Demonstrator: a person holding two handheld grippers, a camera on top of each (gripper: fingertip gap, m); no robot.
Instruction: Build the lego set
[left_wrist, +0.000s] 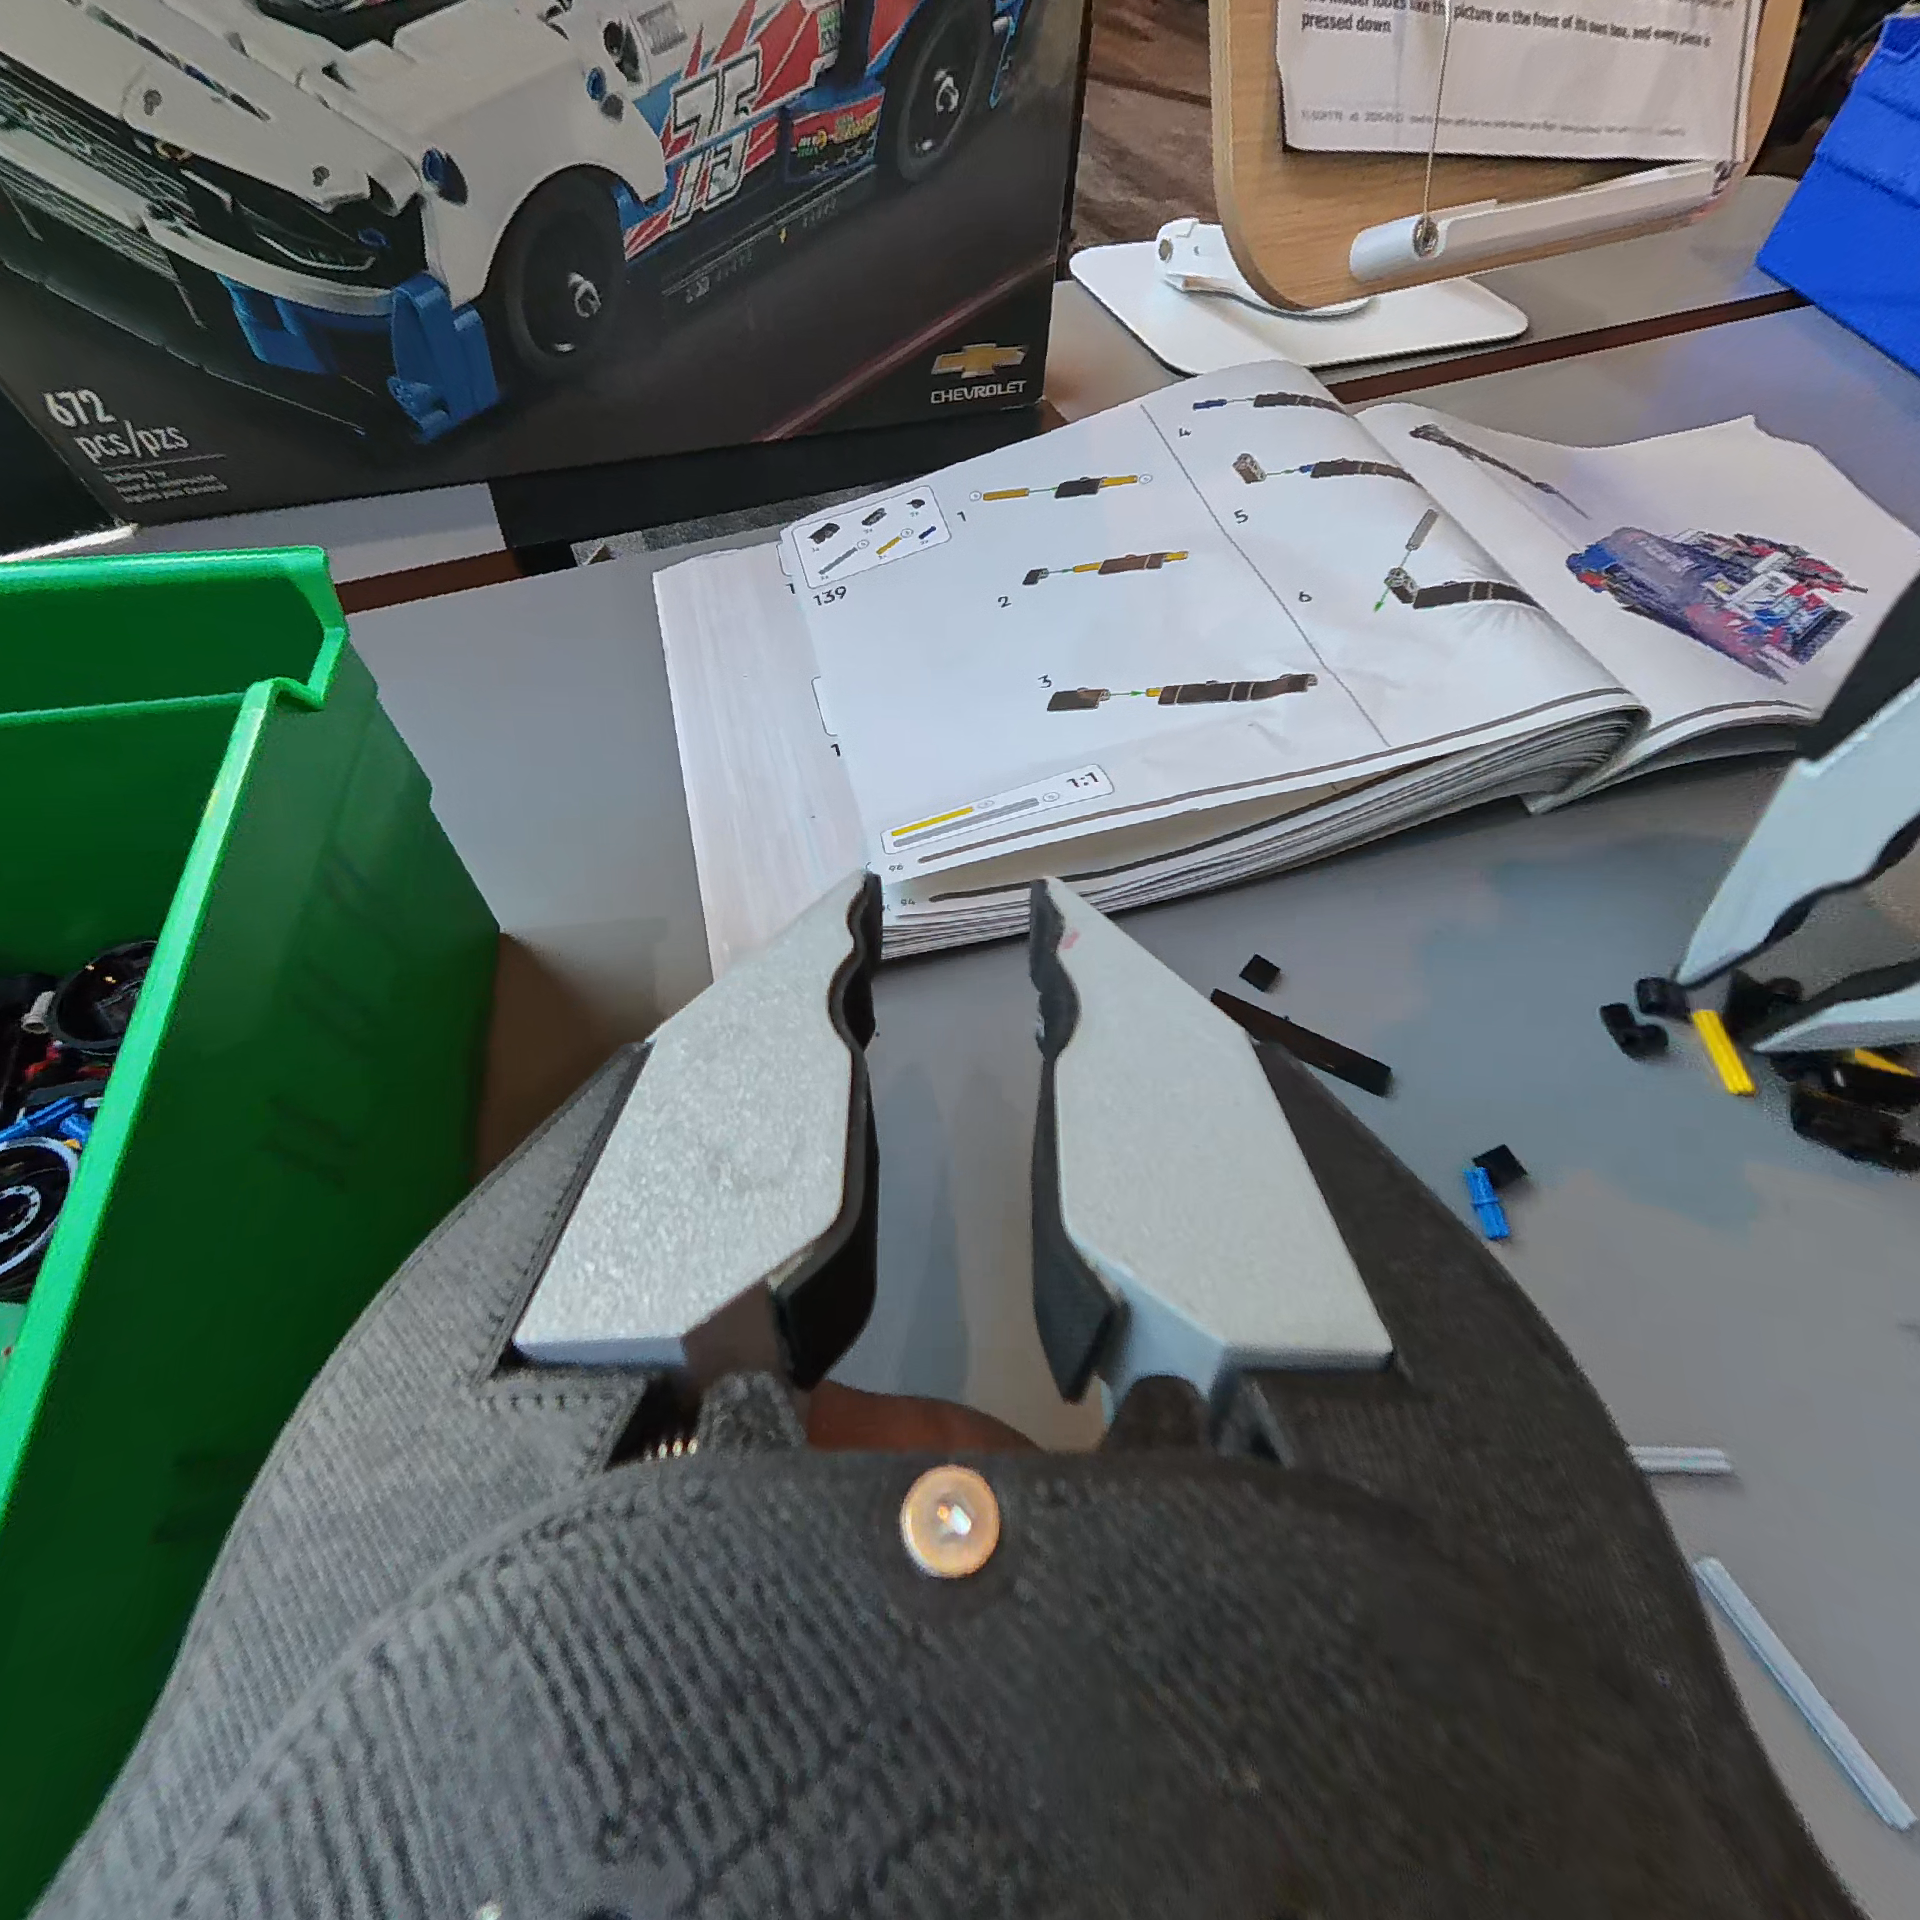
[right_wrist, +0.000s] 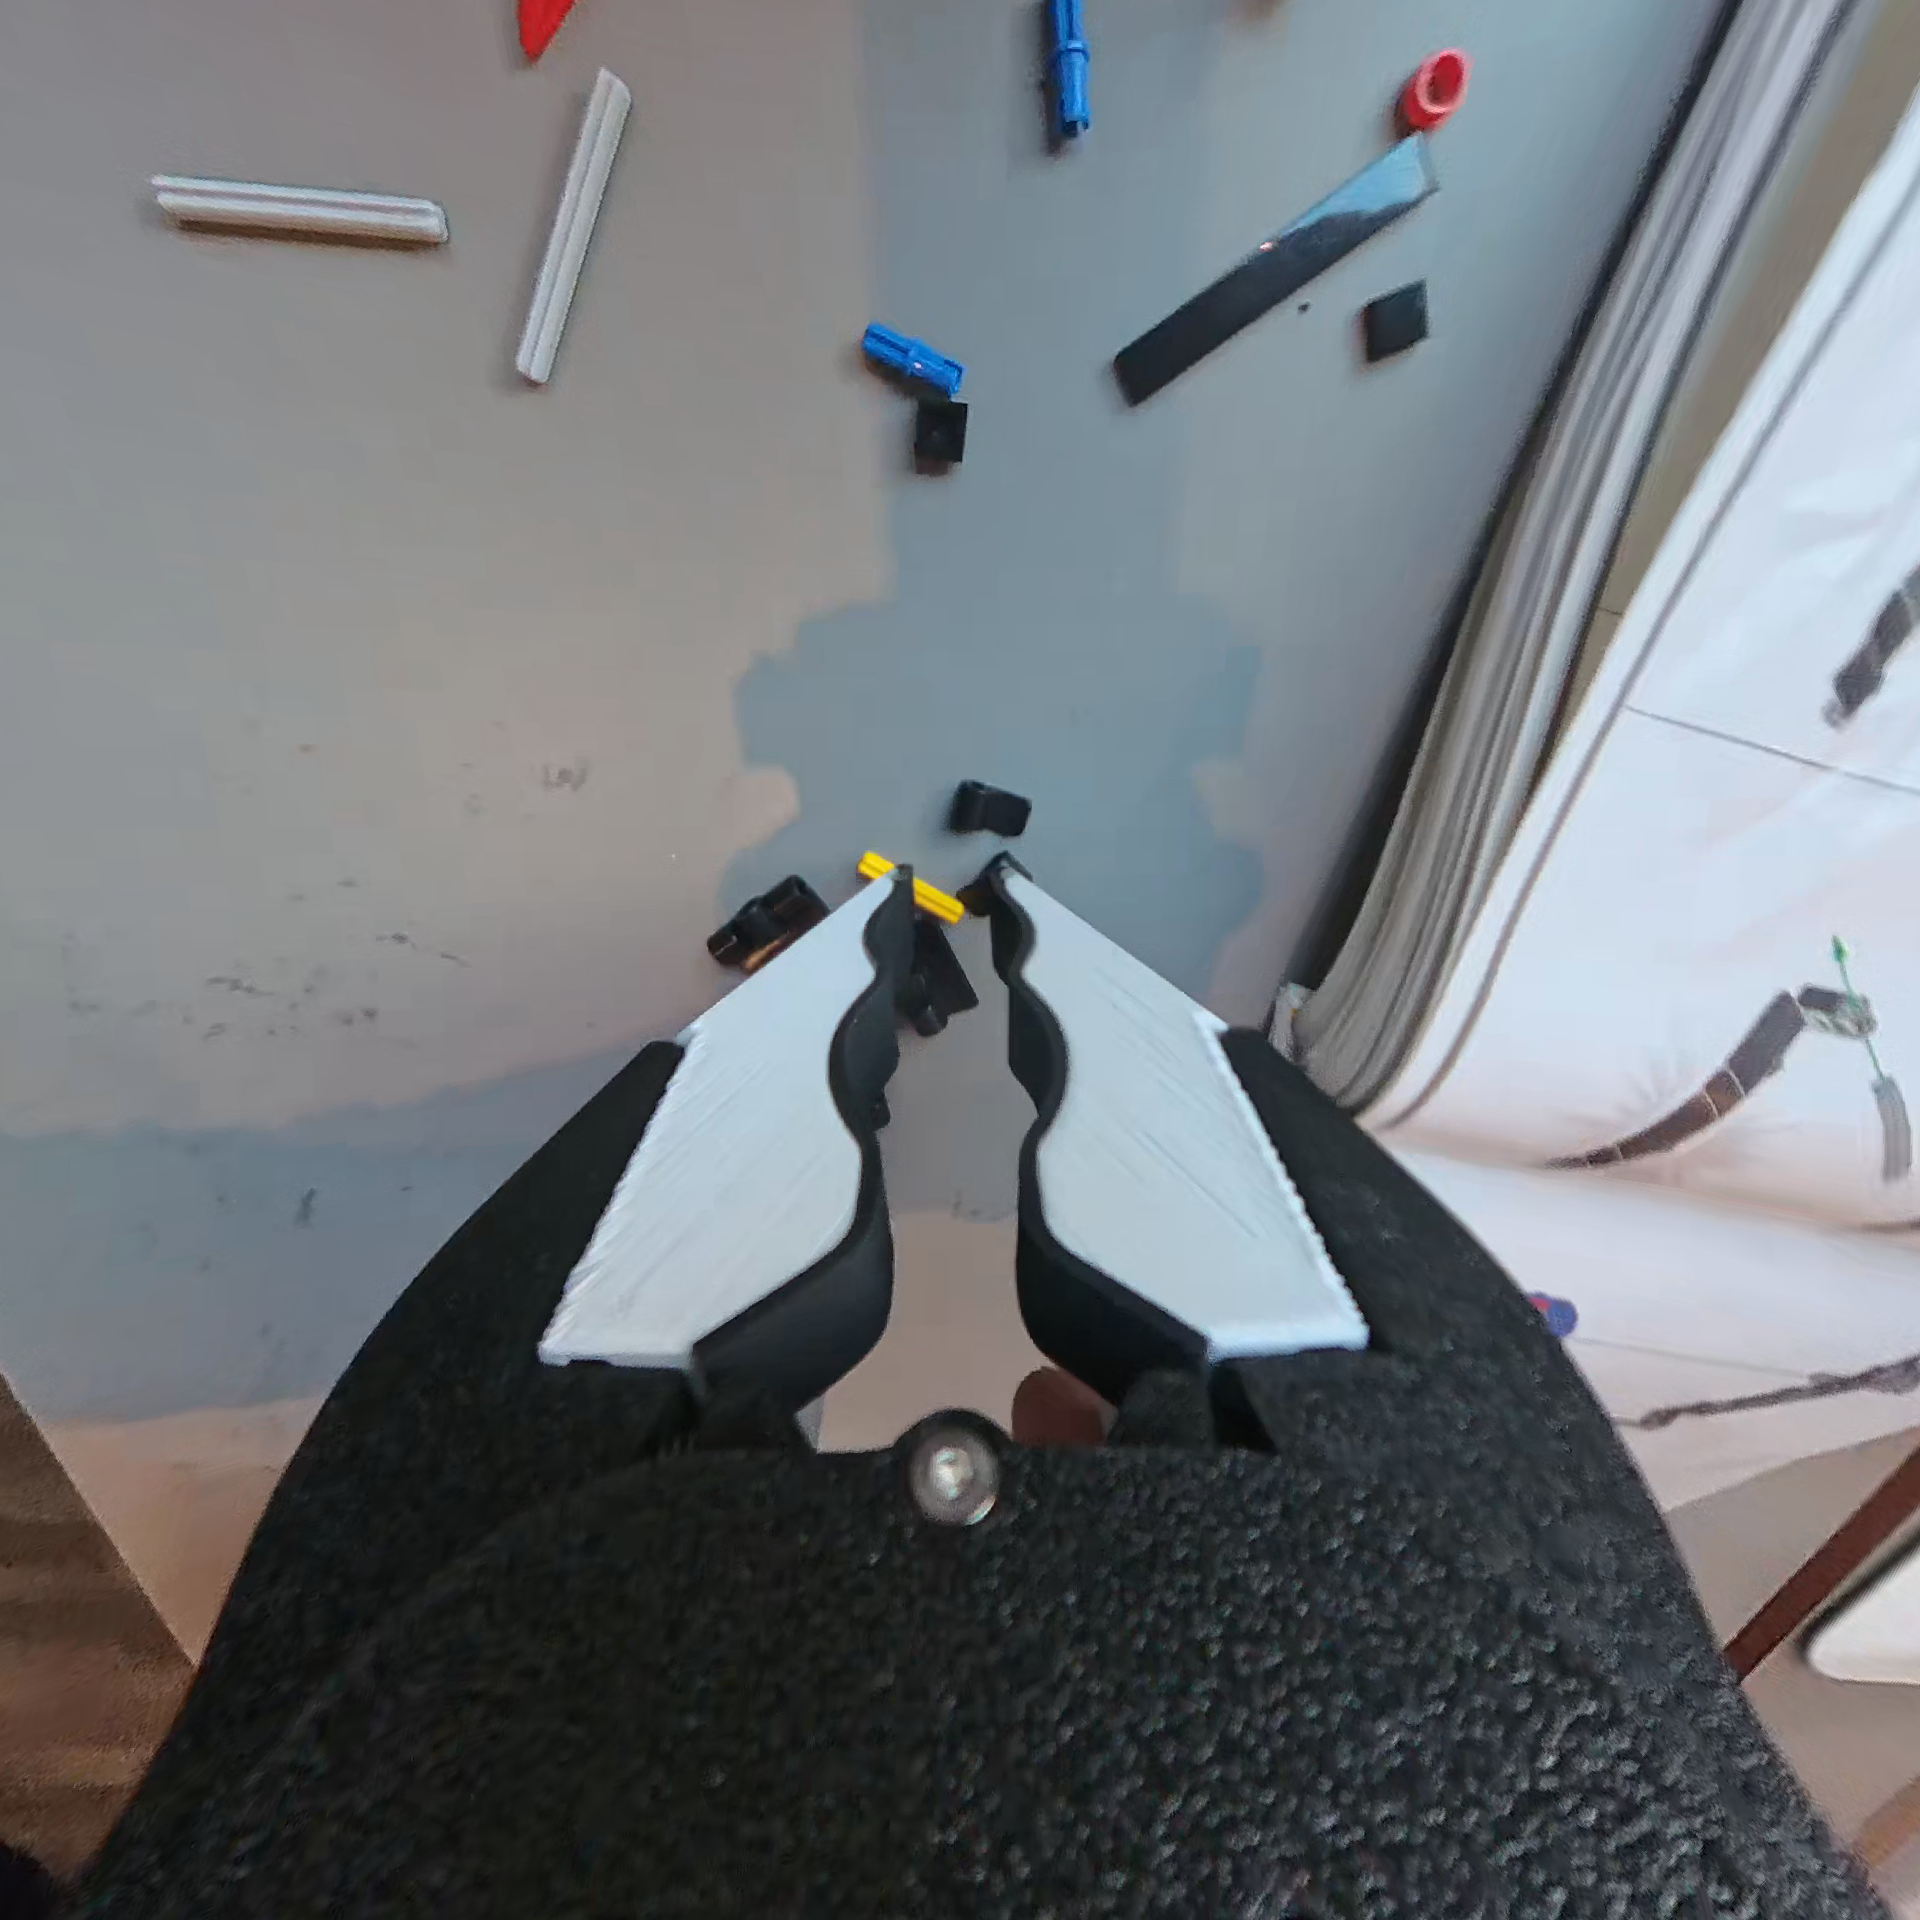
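My left gripper (left_wrist: 951, 904) is open and empty, held above the grey table (left_wrist: 540, 727) in front of the open instruction booklet (left_wrist: 1143, 644). My right gripper (right_wrist: 948, 871) is open, its tips down at the table. A short yellow axle (right_wrist: 935, 899) lies across its tips and a small black connector (right_wrist: 943, 982) sits between the jaws, against the left finger. Two more black connectors (right_wrist: 764, 920) (right_wrist: 987, 808) lie beside the tips. In the left wrist view the right gripper (left_wrist: 1720, 1013) is at the right edge over the yellow axle (left_wrist: 1723, 1051).
A green bin (left_wrist: 260, 935) of parts stands on the left, the set's box (left_wrist: 520, 208) behind it. A long black tile (right_wrist: 1273, 275), blue pins (right_wrist: 912, 358), small black tiles (right_wrist: 940, 434), two grey axles (right_wrist: 301, 211) and a red piece (right_wrist: 1439, 88) lie loose. A paper stand (left_wrist: 1455, 156) is at the back. Some 20 cm of space lies between my two pairs of fingers. The red piece (right_wrist: 1439, 88) lies around 8 cm away from my left fingertips.
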